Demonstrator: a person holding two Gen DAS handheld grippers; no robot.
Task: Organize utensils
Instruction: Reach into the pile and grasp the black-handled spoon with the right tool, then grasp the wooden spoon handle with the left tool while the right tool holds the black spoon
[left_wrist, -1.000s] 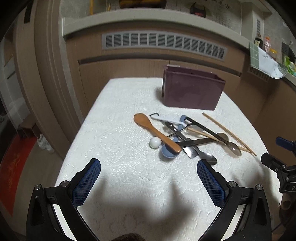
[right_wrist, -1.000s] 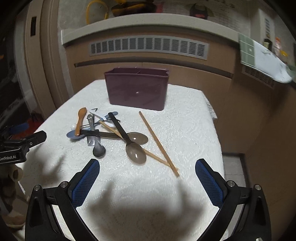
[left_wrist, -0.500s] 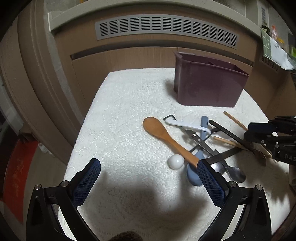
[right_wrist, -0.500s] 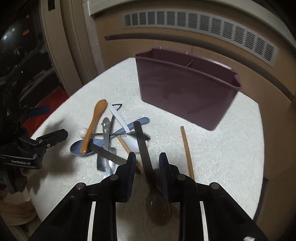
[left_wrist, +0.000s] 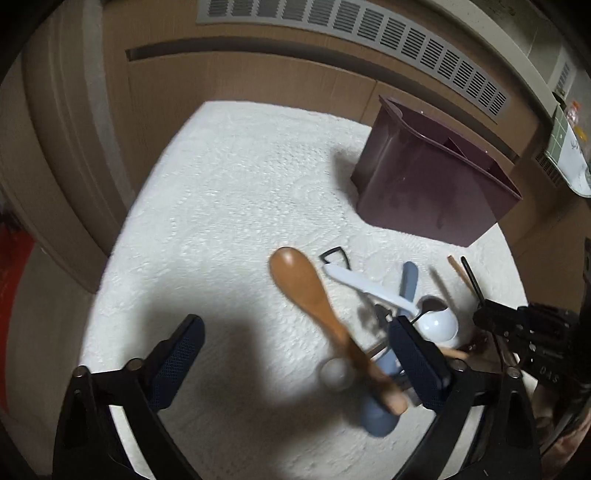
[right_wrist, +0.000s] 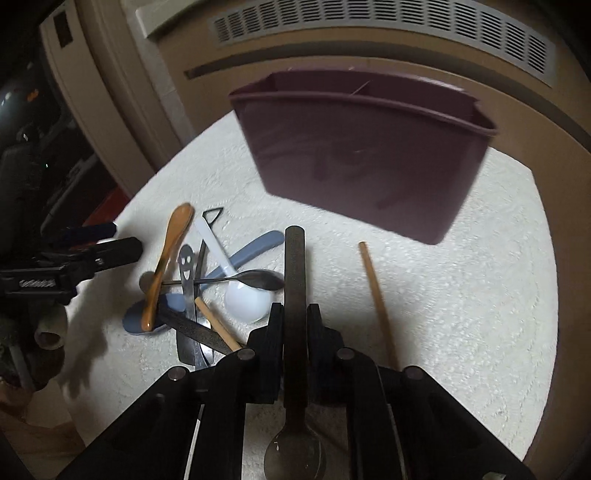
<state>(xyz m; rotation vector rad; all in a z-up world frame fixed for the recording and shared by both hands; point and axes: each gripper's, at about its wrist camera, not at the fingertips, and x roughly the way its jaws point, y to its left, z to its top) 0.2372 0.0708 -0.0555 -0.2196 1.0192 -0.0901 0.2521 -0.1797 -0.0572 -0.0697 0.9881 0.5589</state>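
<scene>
Room: tan panelled wall (right_wrist: 369, 51) with a long vent grille (left_wrist: 369, 33) across the top of both views.
Surface: white textured cloth (left_wrist: 229, 206) over the table, centre.
Caddy: maroon divided caddy (right_wrist: 362, 147), upper centre, on the cloth.
Utensils: tangled pile (right_wrist: 207, 280), lower left in the right view.
Right gripper (right_wrist: 295, 325): just closed, pinching a dark-handled spoon (right_wrist: 294, 266).
Left gripper (left_wrist: 295, 350): spread, just narrowing around the wooden spoon (left_wrist: 314, 295), not gripping it.

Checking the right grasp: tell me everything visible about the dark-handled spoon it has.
The dark-handled spoon has a long, flat, dark handle with a squared tip and a dull grey metal-looking bowl. The right gripper has just been closing and is now shut on the handle, pads pressing both sides around mid-length. The handle runs straight forward from the jaws toward the maroon bin, stopping short of it; the bowl sits behind the pads, near the camera. Whether it rests on the white cloth cannot be told.
</scene>
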